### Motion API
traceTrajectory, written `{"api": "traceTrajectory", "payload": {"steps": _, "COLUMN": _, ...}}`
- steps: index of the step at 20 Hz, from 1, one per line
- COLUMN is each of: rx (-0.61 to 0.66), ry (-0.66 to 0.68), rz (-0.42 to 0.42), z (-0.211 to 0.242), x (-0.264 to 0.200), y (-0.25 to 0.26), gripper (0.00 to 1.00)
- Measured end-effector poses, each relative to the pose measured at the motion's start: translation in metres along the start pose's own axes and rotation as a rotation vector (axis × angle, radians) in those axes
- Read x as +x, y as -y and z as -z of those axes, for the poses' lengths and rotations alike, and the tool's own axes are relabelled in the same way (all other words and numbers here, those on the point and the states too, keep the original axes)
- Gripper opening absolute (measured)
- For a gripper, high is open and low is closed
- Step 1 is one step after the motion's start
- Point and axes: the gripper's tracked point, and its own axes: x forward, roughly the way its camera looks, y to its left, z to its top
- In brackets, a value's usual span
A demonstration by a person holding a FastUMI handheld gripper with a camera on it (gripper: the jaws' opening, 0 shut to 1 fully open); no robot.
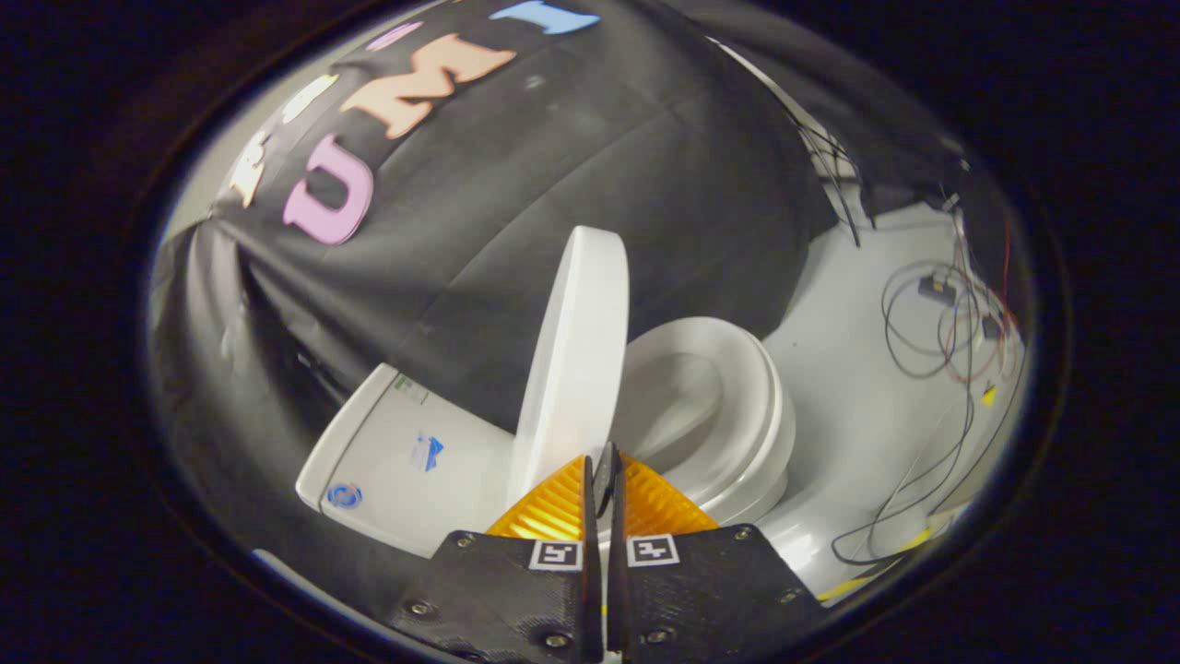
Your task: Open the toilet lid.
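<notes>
White plastic toilet lid (pixel 573 360) stands raised, nearly upright, its lower edge just ahead of the tool (pixel 604 470); beside it the seat (pixel 737 406) lies down around the open bowl (pixel 678 397); on the lid's other side sits the cistern (pixel 406 461), backed against the black cloth wall (pixel 553 184); the tool's fingers (pixel 553 507) are brought together with barely a slit between them, nothing visibly clamped, and they point up at the lid's base, the view rolled to one side; loose cables (pixel 940 341) trail over the pale floor (pixel 857 397) beyond the bowl.
</notes>
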Motion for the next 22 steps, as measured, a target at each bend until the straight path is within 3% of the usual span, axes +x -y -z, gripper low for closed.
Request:
{"api": "traceTrajectory", "payload": {"steps": 6, "rx": -0.1, "ry": 0.023, "rz": -0.038, "z": -0.007, "x": -0.01, "y": -0.026, "gripper": 0.03}}
{"api": "traceTrajectory", "payload": {"steps": 11, "rx": -0.156, "ry": 0.035, "rz": -0.011, "z": -0.007, "x": -0.012, "y": -0.036, "gripper": 0.03}}
{"api": "traceTrajectory", "payload": {"steps": 18, "rx": -0.378, "ry": 0.07, "rz": 0.043, "z": -0.007, "x": -0.021, "y": -0.057, "gripper": 0.07}}
{"api": "traceTrajectory", "payload": {"steps": 22, "rx": -0.379, "ry": 0.078, "rz": 0.032, "z": -0.008, "x": -0.02, "y": -0.067, "gripper": 0.07}}
